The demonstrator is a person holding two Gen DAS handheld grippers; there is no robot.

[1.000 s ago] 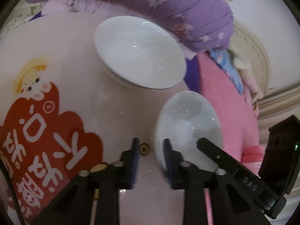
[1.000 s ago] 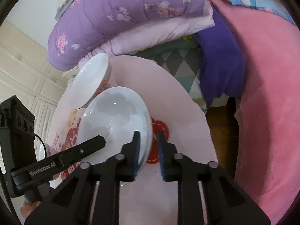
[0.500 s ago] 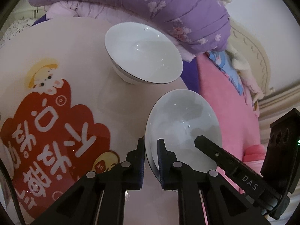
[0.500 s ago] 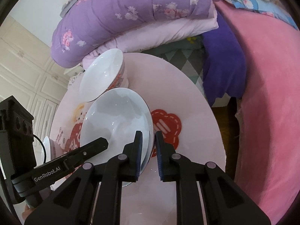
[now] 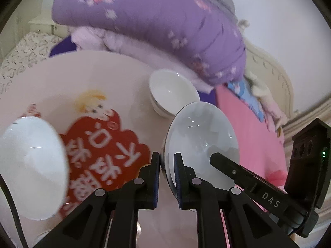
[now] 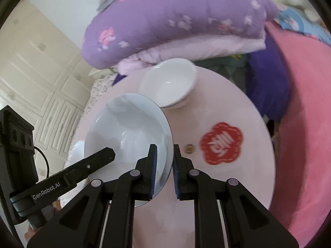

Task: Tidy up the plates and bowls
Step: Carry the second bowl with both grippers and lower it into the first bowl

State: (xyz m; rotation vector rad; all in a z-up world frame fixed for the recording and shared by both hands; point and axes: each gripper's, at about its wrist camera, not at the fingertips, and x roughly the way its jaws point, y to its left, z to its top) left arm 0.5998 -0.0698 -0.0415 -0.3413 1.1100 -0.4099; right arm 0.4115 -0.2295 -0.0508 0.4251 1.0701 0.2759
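Note:
Both grippers hold one pale blue-white plate by opposite rims, lifted above the round pink table. My left gripper is shut on its left rim. My right gripper is shut on its right rim; the plate fills the middle left of the right wrist view. A white bowl stands on the far side of the table, also in the right wrist view. Another white dish sits at the left.
A purple floral quilt is piled behind the table. Pink bedding lies at the right. A red flower sticker and a small brass thing are on the table. White cupboards stand at the left.
My left gripper has shut on the plate's rim. Both grippers have lifted the plate and pulled back; the far bowl looks smaller and a white dish has come into view at the left.

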